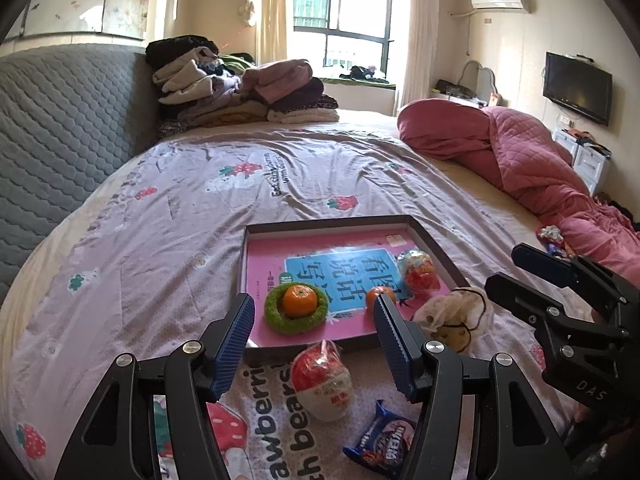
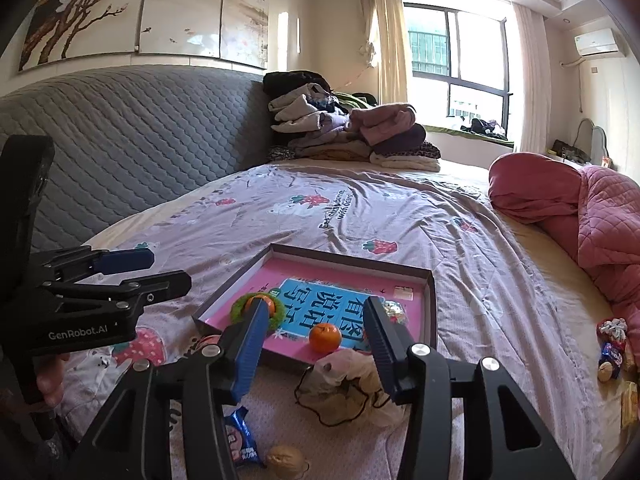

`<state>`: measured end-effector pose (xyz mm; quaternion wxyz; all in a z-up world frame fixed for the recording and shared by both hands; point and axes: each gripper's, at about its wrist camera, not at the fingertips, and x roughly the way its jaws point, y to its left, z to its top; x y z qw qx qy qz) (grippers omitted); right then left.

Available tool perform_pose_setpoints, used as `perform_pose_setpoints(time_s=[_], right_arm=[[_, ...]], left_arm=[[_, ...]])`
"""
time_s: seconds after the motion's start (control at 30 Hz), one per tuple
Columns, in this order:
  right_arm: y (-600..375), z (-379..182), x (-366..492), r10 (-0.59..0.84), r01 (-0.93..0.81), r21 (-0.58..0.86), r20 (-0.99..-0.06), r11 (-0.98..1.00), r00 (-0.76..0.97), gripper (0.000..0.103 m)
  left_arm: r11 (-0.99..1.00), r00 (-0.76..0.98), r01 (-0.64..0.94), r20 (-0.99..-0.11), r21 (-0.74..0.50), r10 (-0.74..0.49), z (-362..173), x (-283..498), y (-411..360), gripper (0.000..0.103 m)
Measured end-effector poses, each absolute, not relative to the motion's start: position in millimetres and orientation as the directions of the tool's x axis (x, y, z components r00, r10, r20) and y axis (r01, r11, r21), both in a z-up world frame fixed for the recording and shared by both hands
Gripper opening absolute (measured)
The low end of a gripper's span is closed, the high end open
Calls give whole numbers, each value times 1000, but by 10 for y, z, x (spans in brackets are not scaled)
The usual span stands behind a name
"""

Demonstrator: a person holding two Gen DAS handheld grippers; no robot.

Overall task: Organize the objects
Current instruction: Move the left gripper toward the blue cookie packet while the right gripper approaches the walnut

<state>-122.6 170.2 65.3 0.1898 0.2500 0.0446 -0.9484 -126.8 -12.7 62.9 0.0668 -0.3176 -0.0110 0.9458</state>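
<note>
Left wrist view: your left gripper [image 1: 316, 316] is spread wide over the near edge of the tray [image 1: 432, 248], nothing between the pads. On the tray's pink book [image 1: 264, 256]: a mandarin [image 1: 300, 300] in a green ring [image 1: 276, 316] and a second mandarin [image 2: 325, 337]. Your right gripper [image 2: 316, 326] is also apart and empty, above a drawstring pouch [image 2: 348, 384] just outside the tray. A blue snack packet [image 1: 384, 440] lies on the bedsheet [image 1: 160, 240] nearby.

The blue snack packet [image 2: 240, 436] below the right gripper [image 2: 316, 346] is half hidden behind its left finger, and that finger also covers part of the ringed orange [image 2: 270, 306].
</note>
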Motion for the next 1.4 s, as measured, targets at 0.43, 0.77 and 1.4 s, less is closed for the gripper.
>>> perform_pose_setpoints(time_s=[0.43, 0.77, 1.4], right_arm=[[1772, 591, -1084, -352, 394, 19, -492, -919, -796, 49], [1800, 504, -1035, -351, 398, 20, -512, -917, -784, 49], [1801, 174, -894, -362, 436, 24, -599, -899, -714, 50]], left_arm=[[-987, -788, -159, -598, -34, 147, 521, -1054, -73, 63], [-987, -758, -156, -635, -49, 151, 338, -1021, -62, 63], [-983, -710, -179, -687, -39, 157, 57, -876, 1, 63]])
